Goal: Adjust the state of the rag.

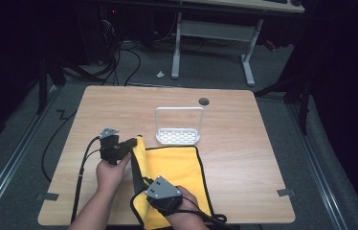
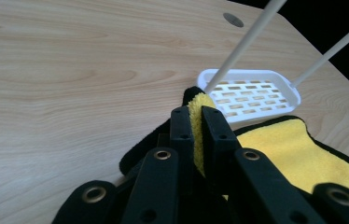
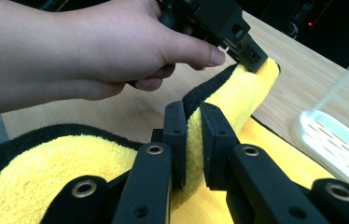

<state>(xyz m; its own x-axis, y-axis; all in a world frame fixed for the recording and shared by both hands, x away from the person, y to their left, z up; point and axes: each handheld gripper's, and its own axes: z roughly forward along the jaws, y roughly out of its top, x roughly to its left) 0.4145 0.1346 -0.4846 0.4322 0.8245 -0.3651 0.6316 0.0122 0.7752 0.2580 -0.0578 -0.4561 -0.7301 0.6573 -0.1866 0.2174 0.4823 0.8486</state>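
Note:
A yellow cloth with black trim (image 1: 174,167) lies on the near middle of the wooden table (image 1: 234,124). Its left edge is lifted off the table. My left gripper (image 1: 134,142) is shut on the far left corner of the cloth (image 2: 197,122). My right gripper (image 1: 144,183) is shut on the same raised edge nearer to me, the cloth (image 3: 195,135) pinched between its jaws. In the right gripper view the left gripper (image 3: 256,58) and the hand holding it (image 3: 93,51) show farther along the fold.
A white slotted tray with a tall wire handle (image 1: 178,136) stands just beyond the cloth; the tray (image 2: 256,93) is also in the left gripper view. A round hole (image 1: 204,101) is in the tabletop behind it. Cables trail off the near left edge. Another desk stands beyond.

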